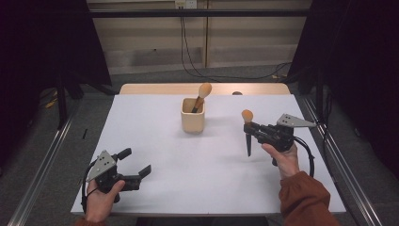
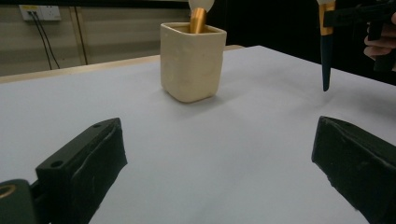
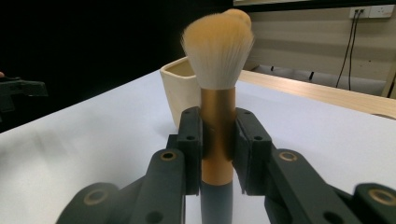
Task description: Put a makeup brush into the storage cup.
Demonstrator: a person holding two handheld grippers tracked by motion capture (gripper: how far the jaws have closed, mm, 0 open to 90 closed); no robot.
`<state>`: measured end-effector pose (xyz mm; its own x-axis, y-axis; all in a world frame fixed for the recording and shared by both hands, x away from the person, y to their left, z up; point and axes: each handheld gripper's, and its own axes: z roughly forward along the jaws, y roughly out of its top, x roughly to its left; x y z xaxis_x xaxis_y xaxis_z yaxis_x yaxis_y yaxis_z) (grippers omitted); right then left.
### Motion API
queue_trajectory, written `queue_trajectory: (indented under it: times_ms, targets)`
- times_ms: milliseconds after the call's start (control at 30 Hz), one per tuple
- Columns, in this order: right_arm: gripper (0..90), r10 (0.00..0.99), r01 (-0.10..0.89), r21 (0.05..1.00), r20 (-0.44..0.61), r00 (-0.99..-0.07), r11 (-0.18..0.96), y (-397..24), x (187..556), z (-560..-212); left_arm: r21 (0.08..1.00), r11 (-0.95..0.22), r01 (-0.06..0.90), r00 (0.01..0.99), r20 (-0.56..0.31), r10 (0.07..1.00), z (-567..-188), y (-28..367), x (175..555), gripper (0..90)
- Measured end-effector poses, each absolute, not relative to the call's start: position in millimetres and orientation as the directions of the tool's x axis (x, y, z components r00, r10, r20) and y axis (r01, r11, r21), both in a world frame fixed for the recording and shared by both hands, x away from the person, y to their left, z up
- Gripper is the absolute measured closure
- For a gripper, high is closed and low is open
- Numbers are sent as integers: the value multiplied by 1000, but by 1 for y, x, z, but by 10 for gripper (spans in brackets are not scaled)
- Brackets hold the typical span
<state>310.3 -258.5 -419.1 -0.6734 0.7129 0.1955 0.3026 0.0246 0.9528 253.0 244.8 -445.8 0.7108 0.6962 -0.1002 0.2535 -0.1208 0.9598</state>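
left gripper [image 1: 136, 164] fingers held open, empty | right gripper [image 3: 218, 142] fingers clamped on brush [image 3: 217, 112]; brush is kept upright, carried over cup [image 1: 193, 116], lowered handle-first

Dim room, black curtains at both sides, white table [image 1: 155, 141] the brightest area, soft faint shadows beside the cup [image 1: 193, 121] and under the brush [image 1: 248, 134], no glare, grainy high view, bristles slightly soft up close, jaws blurred at frame bottom

Wall socket [image 1: 185, 4], trailing black cables [image 1: 188, 56]
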Motion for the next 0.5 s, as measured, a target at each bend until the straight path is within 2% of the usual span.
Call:
queue_trajectory:
  times_ms: [500]
  targets:
    - [748, 694, 290, 957, 194, -693, 22, -253, 310, -417, 963, -137, 233, 750, -88, 656, -438, 225, 258, 26]
